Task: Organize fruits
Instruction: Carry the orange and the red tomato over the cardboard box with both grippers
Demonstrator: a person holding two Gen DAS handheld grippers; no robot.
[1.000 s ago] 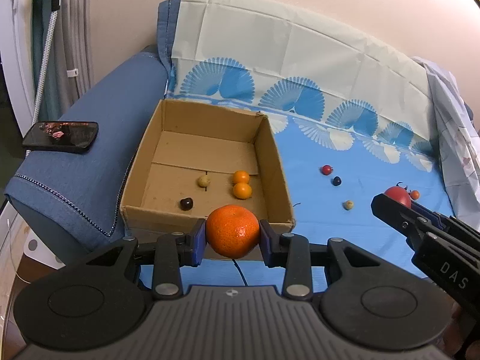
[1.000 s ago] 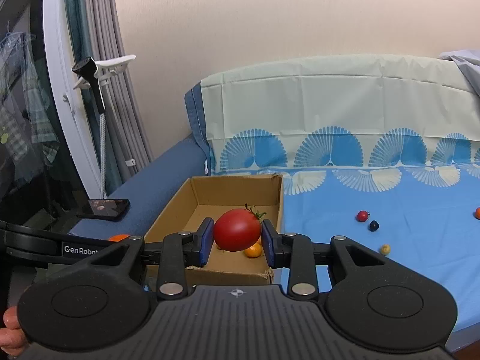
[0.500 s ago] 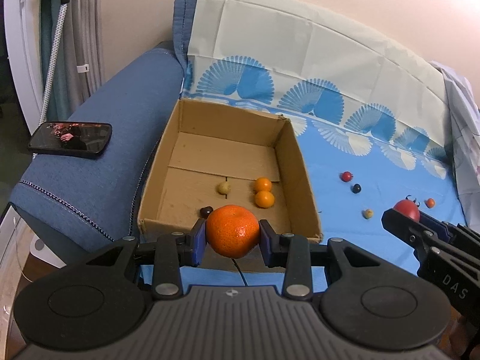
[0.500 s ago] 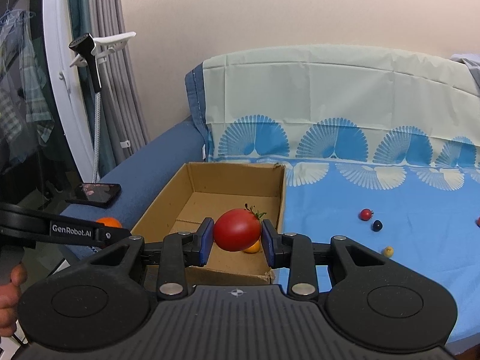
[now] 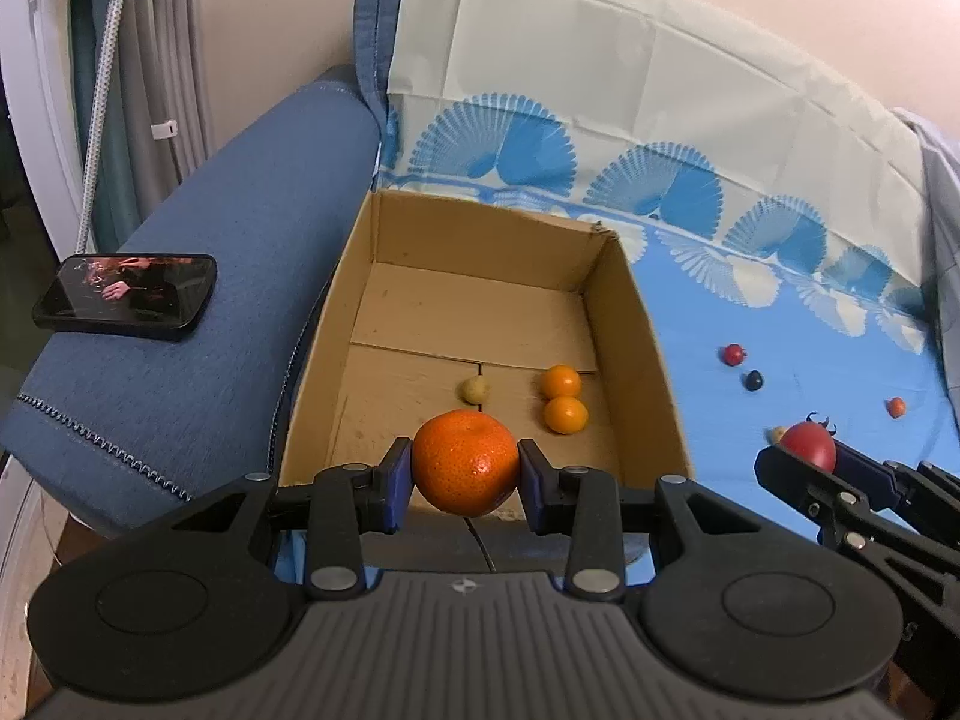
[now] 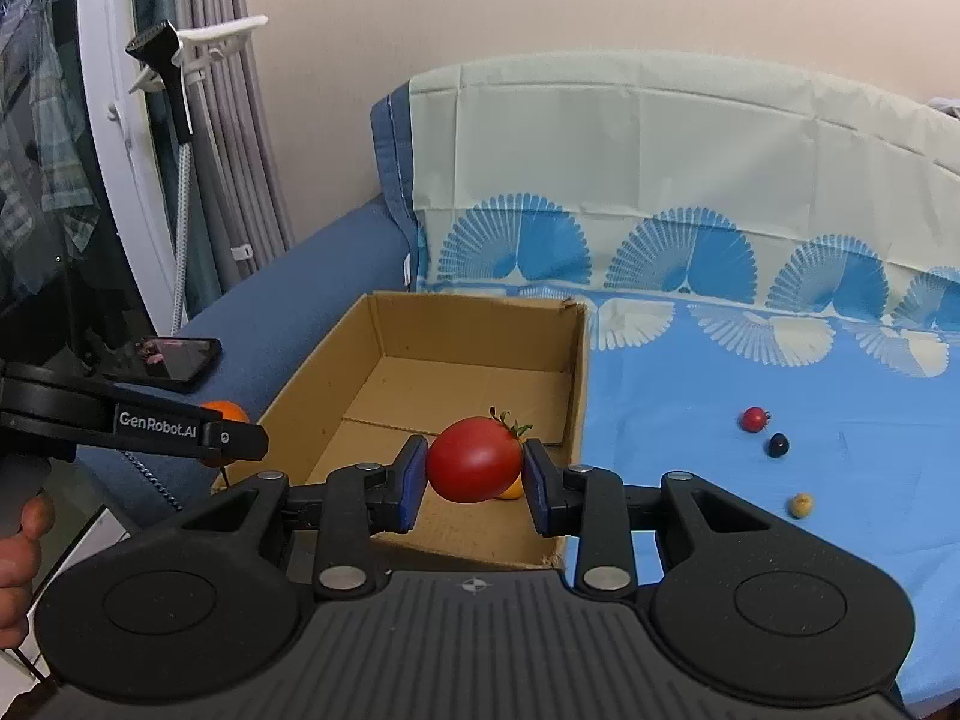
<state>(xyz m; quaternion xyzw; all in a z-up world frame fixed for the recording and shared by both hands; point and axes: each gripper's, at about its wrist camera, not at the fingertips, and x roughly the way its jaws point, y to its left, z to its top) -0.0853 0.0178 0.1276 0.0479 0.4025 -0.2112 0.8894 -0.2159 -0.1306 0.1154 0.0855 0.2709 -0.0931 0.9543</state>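
At the far left a black smartphone (image 5: pixel 125 296) lies flat on the blue fabric sofa armrest (image 5: pixel 198 300), well clear of the work. Next comes the open brown cardboard box (image 5: pixel 636 330), its long axis running away from the cameras toward the sofa back, mouth upward; on its floor sit a small pale yellowish fruit (image 5: pixel 475 389) and two small orange fruits (image 5: pixel 564 399) touching one another. The left gripper (image 5: pixel 465 474) is closed on a round orange mandarin (image 5: pixel 465 461), pinched at its sides between the blue pads (image 5: pixel 397 483); it hangs at the box's near wall, and whether it has crossed the rim I cannot tell. The mandarin is nearly spherical, slightly flattened, with its dimpled stem end facing up. To the right, the right gripper (image 6: pixel 474 474) clamps a smooth red tomato (image 6: pixel 475 459) in the same way, near the box's right-hand corner; the tomato is a little wider than tall, its long axis lying across the jaws and its green calyx pointing up and to the right. Farther right, on the blue patterned sheet (image 6: pixel 690 420), lie a small red fruit (image 6: pixel 753 418), a small dark fruit (image 6: pixel 778 445) and a small yellow fruit (image 6: pixel 800 504), apart from each other. The risks, as I judge them: a release short of the rim would send either fruit off the seat edge; both tools heading into one box could knock together; a dropped fruit could strike those already inside; and too hard a squeeze could split the tomato.
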